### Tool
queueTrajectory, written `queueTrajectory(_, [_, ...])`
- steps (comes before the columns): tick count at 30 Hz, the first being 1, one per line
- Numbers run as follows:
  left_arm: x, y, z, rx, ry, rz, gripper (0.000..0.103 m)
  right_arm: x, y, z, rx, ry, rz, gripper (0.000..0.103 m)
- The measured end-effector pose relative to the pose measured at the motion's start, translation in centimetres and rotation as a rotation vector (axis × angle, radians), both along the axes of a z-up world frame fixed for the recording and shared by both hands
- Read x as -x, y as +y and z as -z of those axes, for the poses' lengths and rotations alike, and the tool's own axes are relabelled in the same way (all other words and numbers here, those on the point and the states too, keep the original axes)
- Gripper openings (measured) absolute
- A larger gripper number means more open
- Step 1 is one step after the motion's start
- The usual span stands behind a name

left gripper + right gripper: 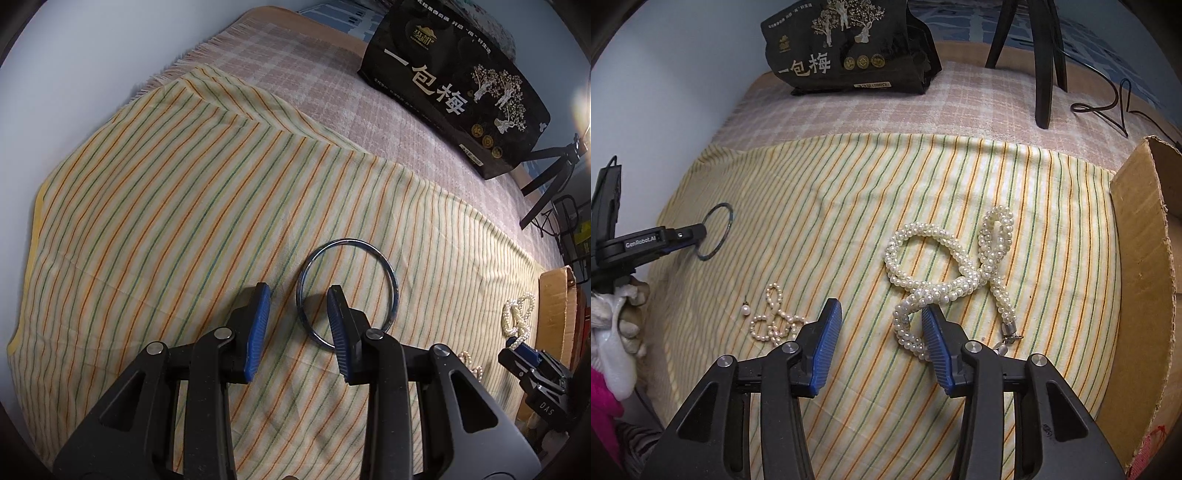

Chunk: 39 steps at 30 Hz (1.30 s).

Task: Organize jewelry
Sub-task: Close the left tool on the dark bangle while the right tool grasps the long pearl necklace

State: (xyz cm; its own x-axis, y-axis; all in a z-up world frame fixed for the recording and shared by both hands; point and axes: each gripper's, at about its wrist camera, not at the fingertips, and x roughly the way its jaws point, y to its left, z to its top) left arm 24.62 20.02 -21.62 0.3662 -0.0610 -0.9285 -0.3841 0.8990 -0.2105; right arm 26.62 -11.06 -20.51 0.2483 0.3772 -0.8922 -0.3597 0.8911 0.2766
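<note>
Two grippers work over a striped cloth point(155, 206) spread on the counter. Left gripper point(299, 295): jaws apart and empty, straddling the near-left rim of a blue bangle point(393, 280) that lies flat on the cloth; pads not pressing it. Right gripper point(881, 314): jaws apart, its right fingertip touching the thick pearl rope necklace point(923, 240) coiled toward the counter's right edge, nothing clamped. A thin pearl strand point(774, 321) and a single pearl drop point(745, 309) lie near the front-left. A cardboard box point(1141, 258) stands at the right edge; a black printed bag point(846, 48) sits at the far edge.
</note>
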Motion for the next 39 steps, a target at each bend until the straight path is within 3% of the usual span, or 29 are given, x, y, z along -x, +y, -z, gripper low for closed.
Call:
queueTrajectory(4, [-0.1, -0.2, 0.2, -0.016, 0.005, 0.007, 0.029, 0.0, 0.0, 0.0, 0.009, -0.004, 0.000, 0.041])
queueTrajectory(8, [-0.1, -0.1, 0.3, -0.044, 0.009, 0.005, 0.016, 0.0, 0.1, 0.1, 0.024, -0.009, -0.005, 0.039])
queueTrajectory(14, [0.1, -0.1, 0.4, -0.069, 0.000, 0.005, 0.004, 0.1, 0.5, 0.3, 0.070, -0.024, -0.014, 0.030])
queueTrajectory(20, [0.4, -0.1, -0.1, -0.067, -0.014, -0.008, 0.002, 0.1, 0.1, 0.4, 0.080, -0.038, -0.009, 0.009])
queueTrajectory(39, [3.2, -1.6, -7.2, 0.012, -0.194, 0.000, 0.001, 2.2, -1.7, -4.6, -0.022, -0.131, 0.006, 0.007])
